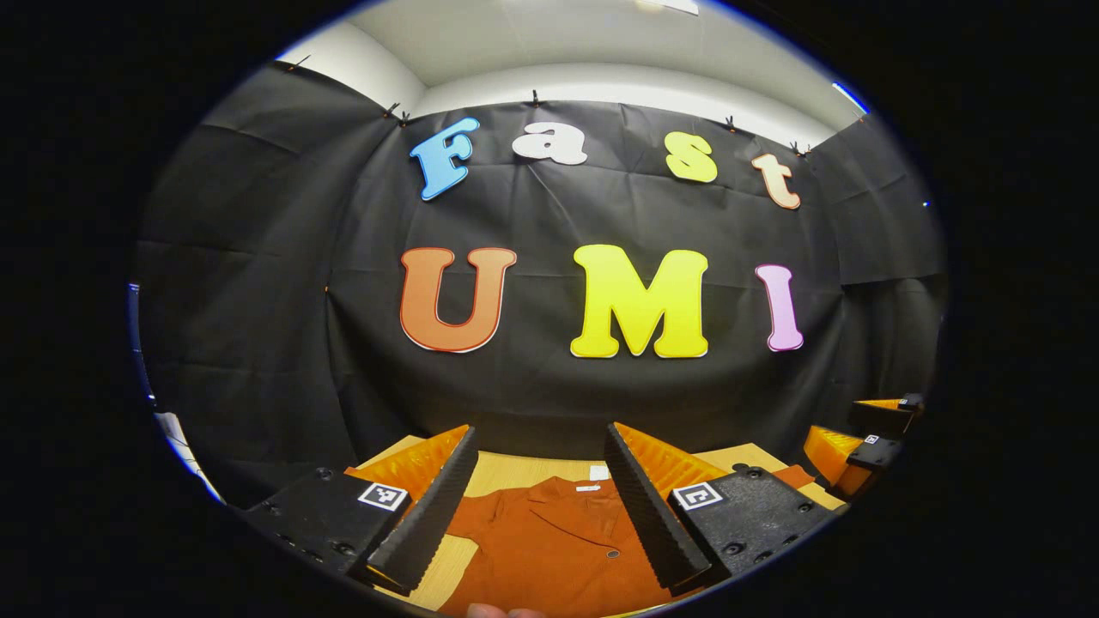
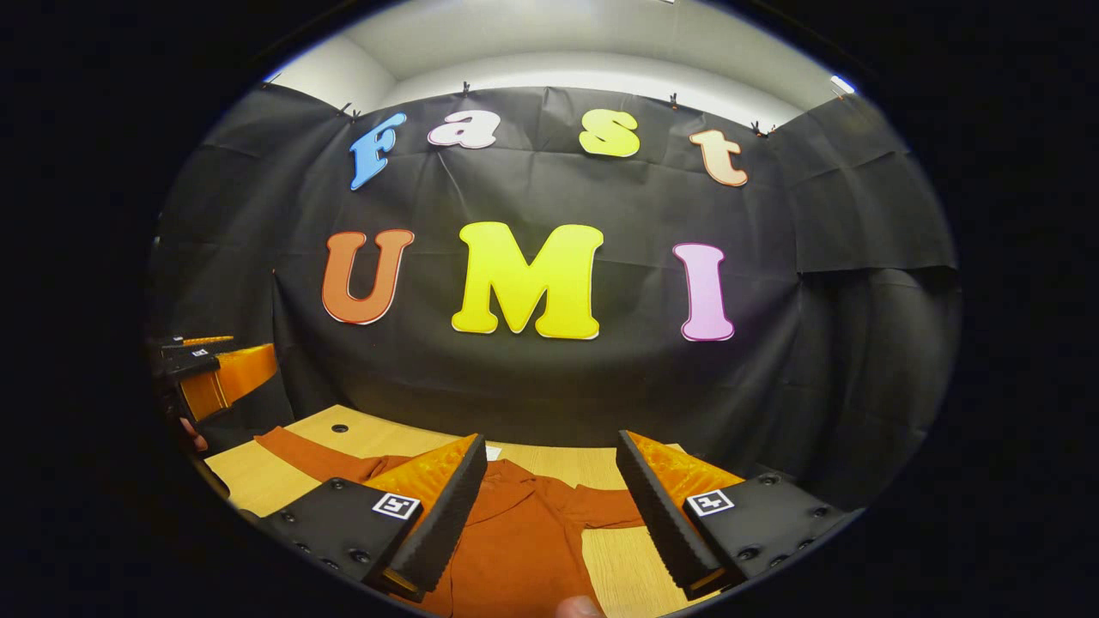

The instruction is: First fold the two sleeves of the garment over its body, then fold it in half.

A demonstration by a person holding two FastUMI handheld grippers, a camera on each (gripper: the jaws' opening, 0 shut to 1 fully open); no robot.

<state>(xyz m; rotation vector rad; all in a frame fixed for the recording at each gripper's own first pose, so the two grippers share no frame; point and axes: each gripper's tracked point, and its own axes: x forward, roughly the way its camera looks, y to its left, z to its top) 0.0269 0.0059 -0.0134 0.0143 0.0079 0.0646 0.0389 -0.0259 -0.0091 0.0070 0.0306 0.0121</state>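
A rust-orange shirt point(image 1: 549, 541) lies flat on the wooden table point(image 1: 506, 472), collar toward the far wall. My left gripper point(image 1: 541, 506) hovers open above its upper body, nothing between the fingers. In the right gripper view the same shirt point(image 2: 515, 541) spreads below, one sleeve point(image 2: 318, 459) stretched out to the left and the other sleeve point(image 2: 614, 506) reaching right. My right gripper point(image 2: 545, 511) is open over the collar area, holding nothing. The left gripper point(image 2: 202, 373) also appears at the far left edge of the right gripper view, and the right gripper point(image 1: 867, 446) at the right edge of the left gripper view.
The table point(image 2: 249, 476) ends close to the black cloth wall behind it. A small round hole point(image 2: 340, 427) sits in the tabletop near the far left. A white tag point(image 1: 598, 472) lies by the collar. A fingertip point(image 2: 575, 608) shows at the bottom edge.
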